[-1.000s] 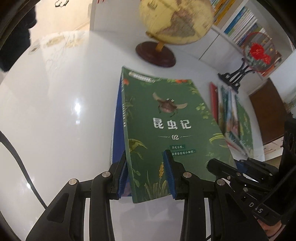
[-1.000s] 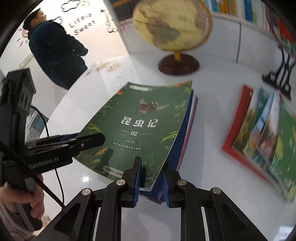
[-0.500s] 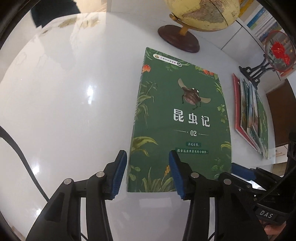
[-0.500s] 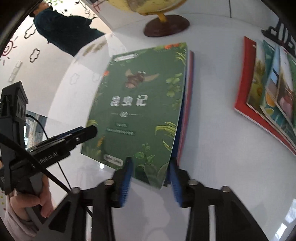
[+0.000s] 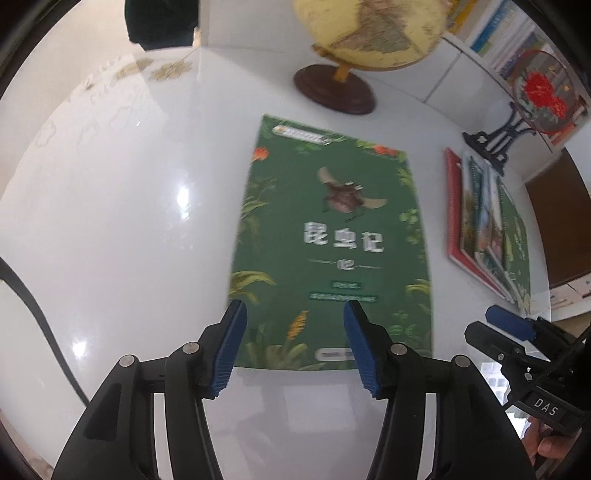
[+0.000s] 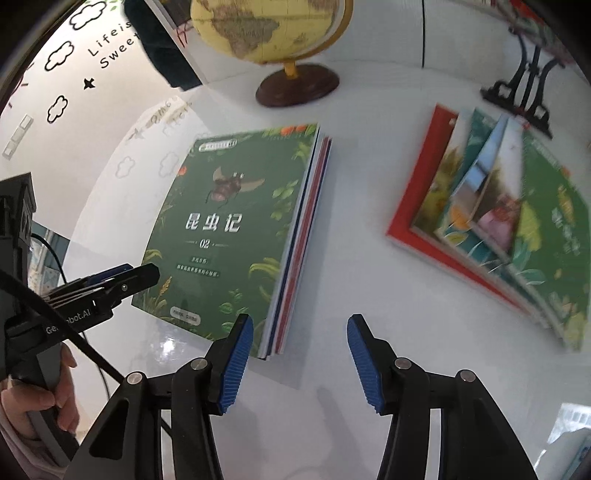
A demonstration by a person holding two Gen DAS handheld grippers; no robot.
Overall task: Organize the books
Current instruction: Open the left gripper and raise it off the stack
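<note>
Green-covered stack of books (image 6: 236,236) lies flat before the globe (image 6: 273,26); left gripper (image 5: 293,347) and right gripper (image 6: 299,363) have just been opening, empty. Fanned books (image 6: 498,221) beside it could scatter if nudged

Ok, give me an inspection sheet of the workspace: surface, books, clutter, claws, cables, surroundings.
Surface: glossy white table, with glare spots.
Job's things: squared stack lying flat, green insect book on top; fanned pile to its right, red book at the bottom.
Clutter: globe behind the stack; fan stand behind the pile.
Claws: left claw open, jaws just opened, hovering over the green book's near edge; right claw open, jaws just opened, stack's near corner beside one pad, nothing gripped.
Cables: black cable by the left claw's handle.
Surroundings: bookshelves; wall lettering; a dark-clothed person beyond the table.
</note>
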